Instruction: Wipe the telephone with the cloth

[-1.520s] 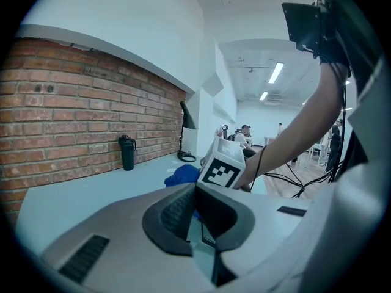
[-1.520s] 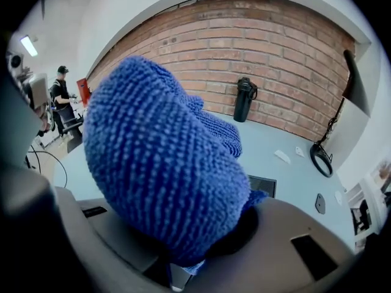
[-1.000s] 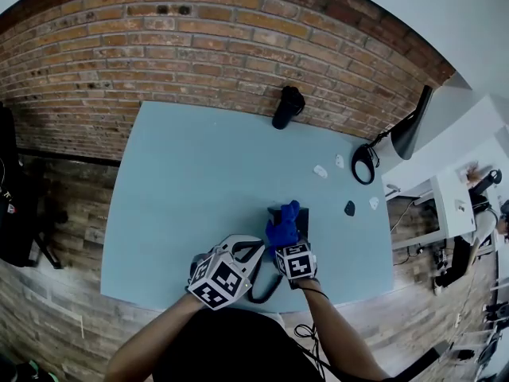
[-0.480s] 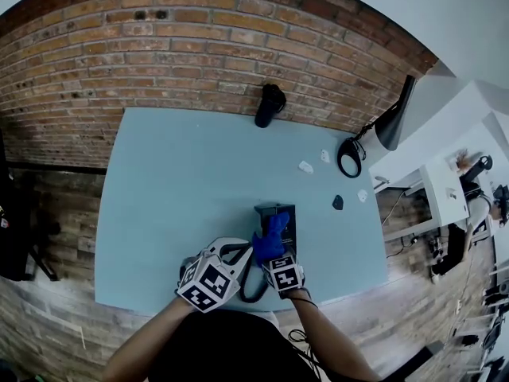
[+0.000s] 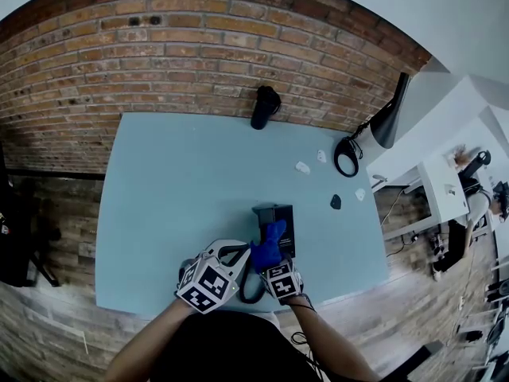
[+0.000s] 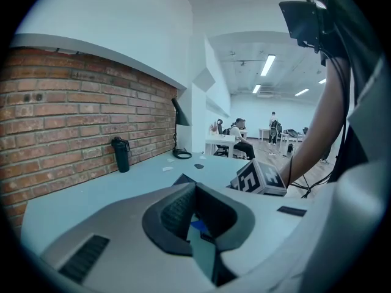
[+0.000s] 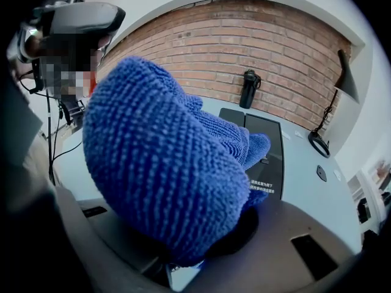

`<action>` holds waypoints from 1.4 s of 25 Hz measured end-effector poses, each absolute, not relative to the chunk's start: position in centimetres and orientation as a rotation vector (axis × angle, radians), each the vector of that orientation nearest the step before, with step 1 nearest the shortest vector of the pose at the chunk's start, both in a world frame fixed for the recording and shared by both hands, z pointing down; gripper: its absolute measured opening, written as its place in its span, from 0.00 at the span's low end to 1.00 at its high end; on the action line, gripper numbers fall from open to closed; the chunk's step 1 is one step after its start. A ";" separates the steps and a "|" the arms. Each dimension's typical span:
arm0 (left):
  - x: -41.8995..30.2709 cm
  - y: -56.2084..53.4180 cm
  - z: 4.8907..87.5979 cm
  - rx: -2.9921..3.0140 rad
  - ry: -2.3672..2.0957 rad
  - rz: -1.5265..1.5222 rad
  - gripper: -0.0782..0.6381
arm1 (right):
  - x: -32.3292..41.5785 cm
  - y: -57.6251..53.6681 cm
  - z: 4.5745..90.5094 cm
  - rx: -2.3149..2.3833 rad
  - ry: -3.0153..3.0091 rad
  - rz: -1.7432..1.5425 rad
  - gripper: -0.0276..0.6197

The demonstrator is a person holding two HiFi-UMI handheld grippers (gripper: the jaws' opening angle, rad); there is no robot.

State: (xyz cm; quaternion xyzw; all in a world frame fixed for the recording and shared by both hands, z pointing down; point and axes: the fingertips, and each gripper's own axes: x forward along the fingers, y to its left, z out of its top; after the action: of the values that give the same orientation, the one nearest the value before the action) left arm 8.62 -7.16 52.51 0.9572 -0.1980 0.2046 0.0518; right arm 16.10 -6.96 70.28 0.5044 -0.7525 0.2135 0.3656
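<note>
The black telephone (image 5: 276, 216) lies flat on the light blue table (image 5: 175, 205), near its front edge. My right gripper (image 5: 273, 266) is shut on a bunched blue cloth (image 5: 268, 249), which rests over the telephone's near end. In the right gripper view the cloth (image 7: 165, 176) fills most of the frame and hides the fingertips, with the telephone (image 7: 269, 142) beyond it. My left gripper (image 5: 237, 253) sits just left of the cloth, its jaws together and nothing seen between them. A black curved piece (image 5: 253, 290) lies between the two grippers by the table edge.
A black bottle (image 5: 265, 107) stands at the back against the brick wall. A black desk lamp (image 5: 385, 126) with a ring base (image 5: 346, 157) is at the back right. Small white scraps (image 5: 302, 167) and a small dark object (image 5: 336, 202) lie right of the telephone.
My right gripper has drawn the cloth along the telephone towards me, from its middle to its near end. The left gripper has stayed beside it.
</note>
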 end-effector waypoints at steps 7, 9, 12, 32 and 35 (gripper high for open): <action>8.7 -7.0 52.6 2.910 -0.595 0.632 0.12 | 16.0 -5.7 71.2 1.281 -1.942 0.550 0.24; 8.8 -7.0 52.7 2.912 -0.591 0.637 0.12 | 15.9 -5.4 71.2 1.279 -1.944 0.554 0.24; 8.9 -6.9 52.8 2.916 -0.584 0.640 0.12 | 15.8 -5.0 71.2 1.285 -1.941 0.561 0.24; 8.1 -7.9 51.9 2.907 -0.662 0.609 0.12 | 14.7 -7.3 62.6 1.037 -2.093 0.427 0.24; 7.8 -8.0 51.9 2.899 -0.665 0.616 0.12 | 16.2 -13.3 55.6 1.160 -2.121 0.171 0.24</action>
State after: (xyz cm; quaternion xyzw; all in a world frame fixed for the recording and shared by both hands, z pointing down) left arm 7.85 -7.96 51.95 0.9532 -0.2186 0.2026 0.0519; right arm 16.21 -13.28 55.64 0.4481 -0.8195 0.0659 0.3513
